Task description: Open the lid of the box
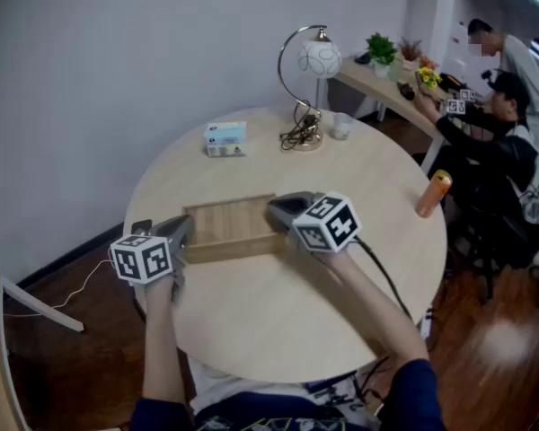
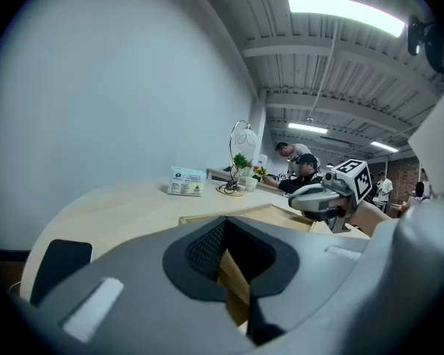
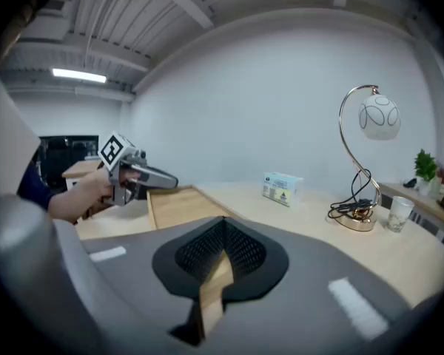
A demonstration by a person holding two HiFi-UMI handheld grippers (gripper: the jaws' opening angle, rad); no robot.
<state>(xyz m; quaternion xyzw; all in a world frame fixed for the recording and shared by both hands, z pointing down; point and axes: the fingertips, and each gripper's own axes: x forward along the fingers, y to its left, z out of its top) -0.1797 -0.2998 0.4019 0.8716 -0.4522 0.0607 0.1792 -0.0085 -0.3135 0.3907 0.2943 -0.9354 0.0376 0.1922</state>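
Observation:
A flat wooden box (image 1: 229, 227) lies on the round table (image 1: 278, 312), its lid level on top. My left gripper (image 1: 181, 238) sits at the box's left end and my right gripper (image 1: 280, 214) at its right end. In the left gripper view, the left gripper (image 2: 234, 276) has its jaws closed on a thin wooden edge of the box (image 2: 277, 217), with the right gripper (image 2: 322, 197) across from it. The right gripper (image 3: 213, 279) likewise pinches a wooden edge in its own view, facing the box (image 3: 183, 205) and the left gripper (image 3: 144, 177).
A globe lamp (image 1: 311, 70) with a coiled cable, a small blue carton (image 1: 225, 138) and a cup (image 1: 342, 126) stand at the table's far side. An orange bottle (image 1: 434, 193) is near the right rim and a black phone (image 2: 59, 261) at the left rim. People sit at a desk (image 1: 386, 83) beyond.

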